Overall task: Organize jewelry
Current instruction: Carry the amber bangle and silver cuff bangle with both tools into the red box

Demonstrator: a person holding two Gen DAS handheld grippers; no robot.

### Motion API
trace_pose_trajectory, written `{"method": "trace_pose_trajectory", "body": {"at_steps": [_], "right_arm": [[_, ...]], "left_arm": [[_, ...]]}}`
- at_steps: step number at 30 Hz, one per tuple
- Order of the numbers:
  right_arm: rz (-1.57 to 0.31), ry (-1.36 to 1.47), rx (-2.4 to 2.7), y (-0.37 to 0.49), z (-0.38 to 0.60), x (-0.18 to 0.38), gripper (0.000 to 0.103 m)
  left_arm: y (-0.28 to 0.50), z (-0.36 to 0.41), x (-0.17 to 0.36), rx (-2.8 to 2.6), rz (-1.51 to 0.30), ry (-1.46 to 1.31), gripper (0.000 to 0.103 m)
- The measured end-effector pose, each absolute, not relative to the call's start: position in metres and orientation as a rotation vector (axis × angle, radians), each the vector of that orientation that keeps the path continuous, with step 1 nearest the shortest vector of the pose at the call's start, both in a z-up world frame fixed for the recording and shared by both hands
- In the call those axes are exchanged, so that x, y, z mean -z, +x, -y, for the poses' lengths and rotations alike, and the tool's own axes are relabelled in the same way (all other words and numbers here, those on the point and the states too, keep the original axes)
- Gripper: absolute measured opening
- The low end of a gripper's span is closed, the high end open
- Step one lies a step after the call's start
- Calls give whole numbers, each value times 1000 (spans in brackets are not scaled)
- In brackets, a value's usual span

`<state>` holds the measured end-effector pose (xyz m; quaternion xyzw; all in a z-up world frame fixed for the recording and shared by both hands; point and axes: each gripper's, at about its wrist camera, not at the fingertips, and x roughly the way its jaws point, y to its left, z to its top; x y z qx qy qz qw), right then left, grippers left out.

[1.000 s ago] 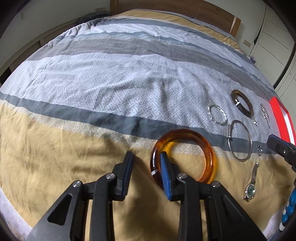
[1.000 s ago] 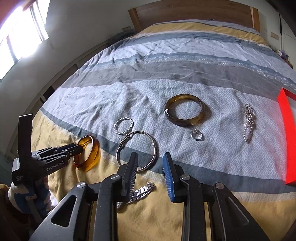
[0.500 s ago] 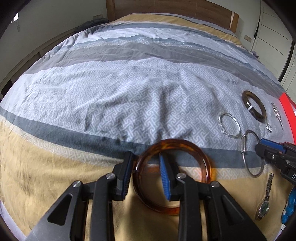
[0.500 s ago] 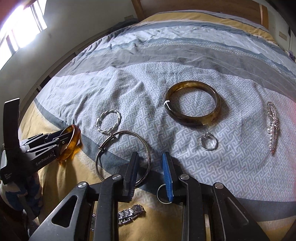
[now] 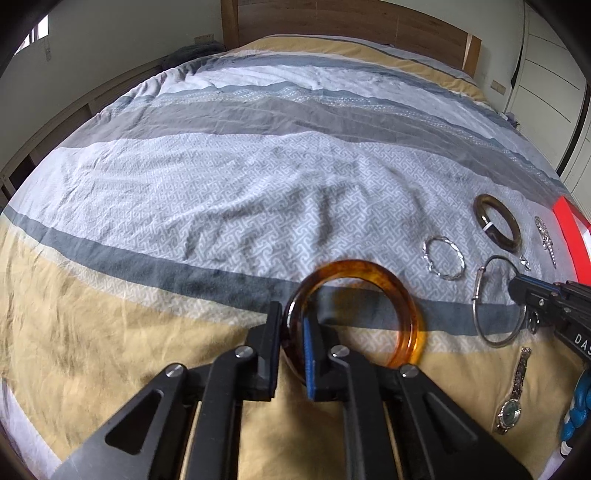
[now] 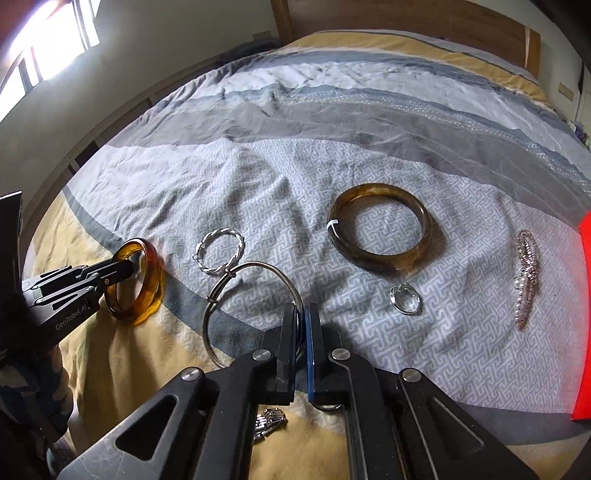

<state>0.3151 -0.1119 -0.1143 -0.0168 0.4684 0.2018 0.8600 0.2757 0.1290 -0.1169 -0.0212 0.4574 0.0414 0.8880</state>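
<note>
My left gripper is shut on the rim of an amber bangle, which tilts up off the bedspread; it also shows in the right wrist view. My right gripper is shut on a small silver ring, next to a large thin silver hoop. On the bedspread lie a twisted silver bracelet, a dark olive bangle, a clear ring, a rhinestone chain and a wristwatch.
A red box sits at the right edge of the bed, also seen in the left wrist view. The bedspread is striped grey, white and tan. A wooden headboard stands at the far end.
My left gripper closed on the amber bangle's rim and tilted it up. My right gripper moved forward and down and closed on the small silver ring.
</note>
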Motion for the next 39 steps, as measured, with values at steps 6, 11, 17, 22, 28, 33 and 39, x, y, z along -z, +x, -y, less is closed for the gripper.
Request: {"method": "trace_pose_trajectory", "body": {"at_steps": [6, 11, 17, 22, 28, 33, 39], "right_arm": [[-913, -33, -413, 296, 122, 74, 4], [-869, -38, -374, 280, 137, 40, 4], [-805, -29, -318, 251, 167, -1, 4], [-752, -14, -270, 222, 194, -35, 4], [-696, 7, -212, 183, 234, -65, 4], [-655, 40, -166, 154, 268, -82, 4], [-620, 73, -109, 132, 313, -94, 4]], "left_arm": [[259, -132, 93, -112, -920, -32, 9], [242, -133, 70, -125, -889, -17, 9], [219, -127, 41, -127, -847, -1, 9], [198, -115, 13, -115, -801, 13, 9], [171, -94, -21, -86, -746, 30, 9], [155, -67, -44, -45, -722, 60, 9], [153, -19, -66, 23, -700, 88, 9]]}}
